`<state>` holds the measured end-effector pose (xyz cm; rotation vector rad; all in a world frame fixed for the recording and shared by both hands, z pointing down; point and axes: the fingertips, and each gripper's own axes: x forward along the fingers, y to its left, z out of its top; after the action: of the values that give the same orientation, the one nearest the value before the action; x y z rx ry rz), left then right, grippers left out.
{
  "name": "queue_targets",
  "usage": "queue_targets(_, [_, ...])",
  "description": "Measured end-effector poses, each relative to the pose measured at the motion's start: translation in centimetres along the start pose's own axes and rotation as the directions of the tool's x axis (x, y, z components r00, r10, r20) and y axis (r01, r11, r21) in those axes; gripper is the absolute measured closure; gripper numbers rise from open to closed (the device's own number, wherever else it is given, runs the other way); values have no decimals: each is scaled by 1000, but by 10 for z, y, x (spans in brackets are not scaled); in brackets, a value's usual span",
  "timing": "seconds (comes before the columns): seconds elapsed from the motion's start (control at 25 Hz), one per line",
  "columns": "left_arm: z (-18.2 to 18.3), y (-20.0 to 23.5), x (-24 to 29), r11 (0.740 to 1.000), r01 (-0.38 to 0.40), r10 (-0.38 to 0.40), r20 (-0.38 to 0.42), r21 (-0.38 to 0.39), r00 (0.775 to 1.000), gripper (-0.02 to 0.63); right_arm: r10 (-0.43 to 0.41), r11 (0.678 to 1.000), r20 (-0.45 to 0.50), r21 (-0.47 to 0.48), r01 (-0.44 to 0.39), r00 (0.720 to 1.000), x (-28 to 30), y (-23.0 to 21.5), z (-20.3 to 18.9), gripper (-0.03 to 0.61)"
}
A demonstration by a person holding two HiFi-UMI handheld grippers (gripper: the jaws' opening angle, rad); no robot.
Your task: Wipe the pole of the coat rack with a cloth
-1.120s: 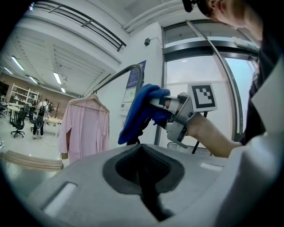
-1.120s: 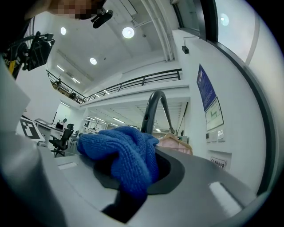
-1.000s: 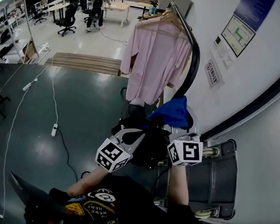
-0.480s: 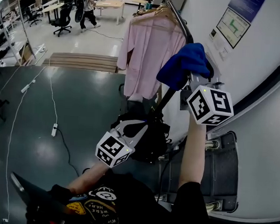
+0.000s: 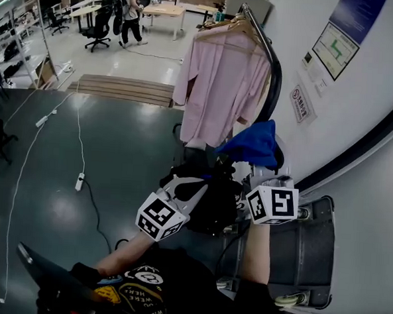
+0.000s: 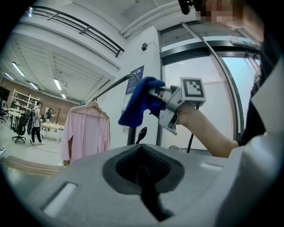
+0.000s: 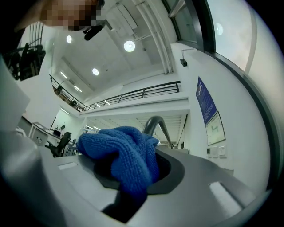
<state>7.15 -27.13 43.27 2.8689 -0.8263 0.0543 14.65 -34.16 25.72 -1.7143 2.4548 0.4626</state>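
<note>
Right gripper [image 5: 258, 169] clamped on the bunched blue cloth [image 5: 254, 144], cloth against the coat rack's dark pole [image 5: 273, 85] below its bend, left gripper [image 5: 192, 186] closed, empty, lower down.

Nothing actually readable here, honestly. The wall poster [image 5: 336, 42] on the far right has a blue header and a green plan. The small sign [image 5: 298, 103] below it shows a red prohibition circle, but the print on both is way too tiny.

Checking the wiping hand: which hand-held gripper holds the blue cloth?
The right hand-held gripper: its jaws clamp the blue cloth; the left hand-held gripper is shut, empty.
</note>
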Motion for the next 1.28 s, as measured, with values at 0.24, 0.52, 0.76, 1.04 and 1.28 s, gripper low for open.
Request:
queue_targets(0.24, [-9,-6,2,1000,10,-10,-18,-8,1000,620,35,998,-127,64,-27,991,-22,16,-77,499])
queue_targets(0.52, [-10,-9,1,1000,10,-10,-16,-10,1000,620,49,996,-140,80,-38,989,-26,17,-84,499])
queue_targets(0.76, [-7,-13,-3,1000,1,-1,-6,-6,1000,620,3,999,-32,-50,-5,999,-4,6,-15,499])
queue_targets(1.04, [-8,-22,-7,1000,12,-12,-7,-10,1000,620,-39,994,28,-100,41,999,45,-19,65,499])
queue_targets(1.28, [-7,-24,-4,1000,26,-26,-6,-16,1000,620,-11,999,-1,-50,11,1000,84,-36,86,499])
